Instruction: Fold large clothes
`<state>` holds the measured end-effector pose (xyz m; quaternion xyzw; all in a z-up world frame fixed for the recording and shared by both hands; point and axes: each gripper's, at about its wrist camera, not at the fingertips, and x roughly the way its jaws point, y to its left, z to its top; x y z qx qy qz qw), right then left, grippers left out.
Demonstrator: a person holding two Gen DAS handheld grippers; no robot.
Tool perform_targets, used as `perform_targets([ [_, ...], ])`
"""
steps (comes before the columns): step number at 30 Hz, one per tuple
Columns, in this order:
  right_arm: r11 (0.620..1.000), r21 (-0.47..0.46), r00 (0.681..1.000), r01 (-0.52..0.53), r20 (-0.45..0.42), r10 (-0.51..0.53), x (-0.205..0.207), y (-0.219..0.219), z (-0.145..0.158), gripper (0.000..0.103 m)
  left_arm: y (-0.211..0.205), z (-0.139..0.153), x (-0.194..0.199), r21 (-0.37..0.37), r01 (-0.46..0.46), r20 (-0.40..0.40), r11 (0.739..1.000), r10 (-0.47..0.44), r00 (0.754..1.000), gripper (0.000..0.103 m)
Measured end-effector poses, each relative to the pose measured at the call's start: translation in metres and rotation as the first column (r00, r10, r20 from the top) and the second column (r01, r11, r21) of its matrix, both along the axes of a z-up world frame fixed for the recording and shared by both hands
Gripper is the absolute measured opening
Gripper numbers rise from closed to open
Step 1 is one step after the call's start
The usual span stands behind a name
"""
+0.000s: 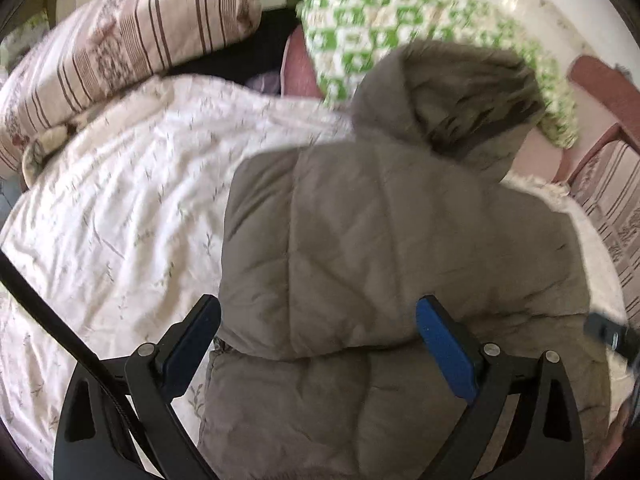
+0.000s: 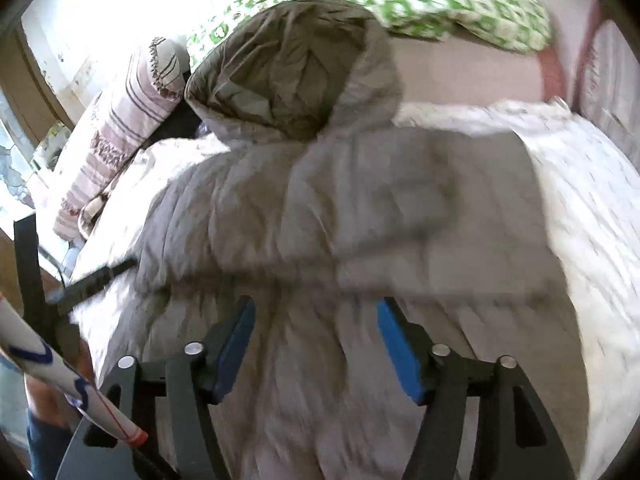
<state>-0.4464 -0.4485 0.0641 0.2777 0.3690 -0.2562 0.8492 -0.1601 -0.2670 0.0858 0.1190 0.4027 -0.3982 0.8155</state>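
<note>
White bedding (image 1: 120, 208) with a faint sprig print covered the bed, with a striped pillow (image 1: 132, 36) and a green-and-white checked pillow (image 1: 380, 28) heaped at its far end. On that bedding lay the task's thing, a grey-brown quilted coat (image 1: 380, 240), folded in on itself into a thick block, its hood (image 1: 452, 96) pointing away toward the pillows.

The coat's long axis ran from the hood at the far end to the hem at the near end, almost straight along the line both claws pointed. Both hovered over the near, hem end and looked down its length. The left gripper (image 1: 320, 328) had its jaws wide apart, straddling the near left part of the block with nothing pressed between the blue pads (image 1: 444, 344). The right gripper (image 2: 316, 332) also stood open, less widely, over the middle of the lower panel in its own view, clamped on no fabric; motion blur softened that picture. A black strap (image 2: 100, 276) lay across the bedding at the coat's left edge.

Neither claw looked clearly nearer; each sat over its own side of the hem. Judged from this, the next fold would likely carry the hem end toward the hood, so each claw would need to come down onto its near corner.
</note>
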Motion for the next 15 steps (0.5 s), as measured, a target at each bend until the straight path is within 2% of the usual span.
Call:
perform_targets([
  [4, 0.999, -0.023, 0.999, 0.022, -0.027, -0.023, -0.055, 0.021, -0.008, 0.069, 0.011, 0.017, -0.023, -0.038, 0.02, 0.009, 0.999, -0.02, 1.0, 0.098],
  [6, 0.999, -0.033, 0.998, 0.044, -0.048, -0.045, -0.068, 0.025, -0.013, 0.069, 0.016, 0.016, -0.034, -0.024, 0.031, -0.001, 0.999, -0.031, 1.0, 0.098],
  [8, 0.999, 0.018, 0.996, 0.044, -0.074, -0.043, -0.08, 0.022, -0.026, 0.069, 0.023, 0.006, -0.045, 0.008, 0.036, -0.029, 0.999, -0.036, 0.999, 0.098],
  [10, 0.996, 0.076, 0.994, 0.044, -0.102, -0.036, -0.089, 0.018, -0.041, 0.069, 0.027, -0.015, -0.059, 0.077, 0.069, -0.081, 0.995, -0.063, 0.995, 0.098],
  [12, 0.993, 0.111, 0.991, 0.04, -0.134, -0.025, -0.094, 0.016, -0.051, 0.069, 0.026, -0.036, -0.07, 0.173, 0.089, -0.088, 0.981, -0.074, 0.993, 0.098],
  [14, 0.991, 0.127, 0.994, 0.052, -0.105, -0.039, -0.109, 0.015, -0.044, 0.069, 0.034, -0.048, -0.084, 0.242, 0.093, -0.062, 0.966, -0.08, 0.995, 0.097],
  [15, 0.991, 0.125, 0.997, 0.055, -0.069, -0.047, -0.119, 0.016, -0.036, 0.069, 0.044, -0.046, -0.092, 0.253, 0.088, -0.036, 0.963, -0.081, 0.996, 0.097],
])
